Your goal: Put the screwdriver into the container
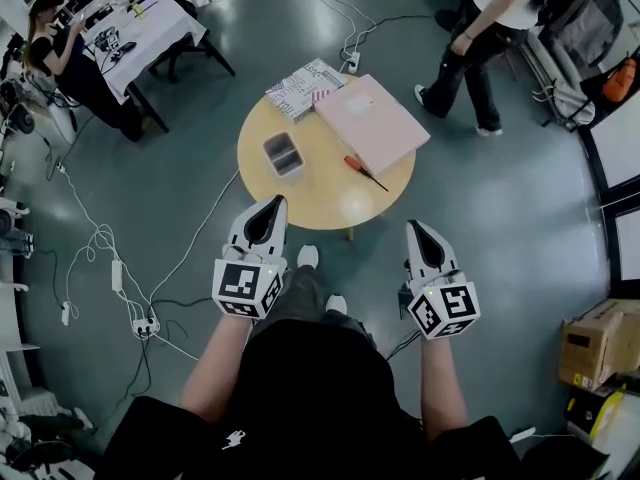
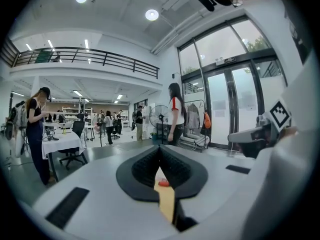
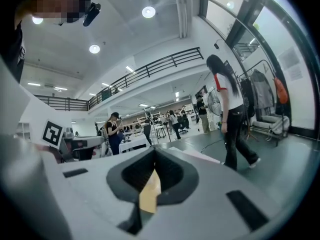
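The screwdriver (image 1: pixel 365 172), with a red handle and a dark shaft, lies on the round wooden table (image 1: pixel 330 203), right of centre. The grey rectangular container (image 1: pixel 283 154) stands to its left on the same table. My left gripper (image 1: pixel 272 206) hovers short of the table's near edge, jaws shut and empty. My right gripper (image 1: pixel 418 230) hangs further right, off the table, also shut and empty. In the left gripper view, the red handle (image 2: pixel 163 183) shows through the slit below the closed jaws of the left gripper (image 2: pixel 160 149). The right gripper (image 3: pixel 154 151) shows only tabletop in its slit.
A pink flat board (image 1: pixel 372 120) and a patterned magazine (image 1: pixel 305 86) cover the table's far side. A person (image 1: pixel 480 38) walks beyond it at the upper right. Another stands by a white desk (image 1: pixel 150 28). Cables and a power strip (image 1: pixel 145 326) lie on the floor at left.
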{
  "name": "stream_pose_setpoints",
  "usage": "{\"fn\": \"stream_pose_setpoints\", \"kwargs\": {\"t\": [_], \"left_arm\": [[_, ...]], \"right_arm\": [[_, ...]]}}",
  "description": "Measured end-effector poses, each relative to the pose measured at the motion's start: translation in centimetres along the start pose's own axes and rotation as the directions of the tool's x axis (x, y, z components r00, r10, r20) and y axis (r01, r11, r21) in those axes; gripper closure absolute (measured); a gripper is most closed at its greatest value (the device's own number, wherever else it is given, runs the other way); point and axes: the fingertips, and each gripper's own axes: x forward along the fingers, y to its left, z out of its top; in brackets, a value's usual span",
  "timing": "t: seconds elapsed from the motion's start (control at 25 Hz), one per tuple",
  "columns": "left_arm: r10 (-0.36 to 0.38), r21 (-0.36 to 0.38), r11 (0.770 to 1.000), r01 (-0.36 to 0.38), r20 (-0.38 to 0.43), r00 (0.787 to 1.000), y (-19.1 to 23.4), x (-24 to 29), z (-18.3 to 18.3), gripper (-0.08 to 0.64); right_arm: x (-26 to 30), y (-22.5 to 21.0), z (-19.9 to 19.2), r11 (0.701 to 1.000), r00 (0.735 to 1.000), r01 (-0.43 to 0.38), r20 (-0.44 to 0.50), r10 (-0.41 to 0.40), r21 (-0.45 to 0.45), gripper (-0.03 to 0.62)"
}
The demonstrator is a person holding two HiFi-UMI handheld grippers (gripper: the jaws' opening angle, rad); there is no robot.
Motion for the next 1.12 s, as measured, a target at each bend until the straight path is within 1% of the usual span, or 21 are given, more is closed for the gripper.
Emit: {"fn": "stream_pose_setpoints", "kwargs": {"t": [0.2,0.44,0.84,0.92,1.04,1.12], "left_arm": [[-0.031,0.003,1.0,0.031,0.004,1.0,0.8,3.1,0.8,0.557],[-0.061,-0.015,0.998,0.061,-0.018,0.998,2.7,6.8,0.2,0.557],[-0.099,-0.031,0.995,0.097,-0.045,0.994,7.4,12.7,-0.4,0.557],[-0.115,-0.03,0.993,0.114,-0.053,0.992,8.2,13.7,-0.5,0.557],[-0.15,-0.034,0.988,0.148,-0.069,0.986,9.0,15.1,-1.0,0.557],[-0.166,-0.037,0.986,0.164,-0.079,0.983,9.5,15.9,-1.6,0.557]], "right_arm": [[1.8,-1.4,0.6,0.999,0.999,0.037,-0.004,-0.037,-0.009,0.591],[5.3,-2.9,-0.1,0.996,0.996,0.077,-0.051,-0.079,-0.042,0.591],[12.7,-4.7,-2.2,0.993,0.984,0.081,-0.152,-0.093,-0.086,0.589],[13.8,-5.2,-2.9,0.994,0.981,0.08,-0.17,-0.092,-0.074,0.59],[15.0,-5.8,-3.8,0.994,0.974,0.103,-0.199,-0.11,-0.043,0.59],[15.8,-5.9,-4.2,0.992,0.966,0.115,-0.225,-0.126,-0.06,0.589]]}}
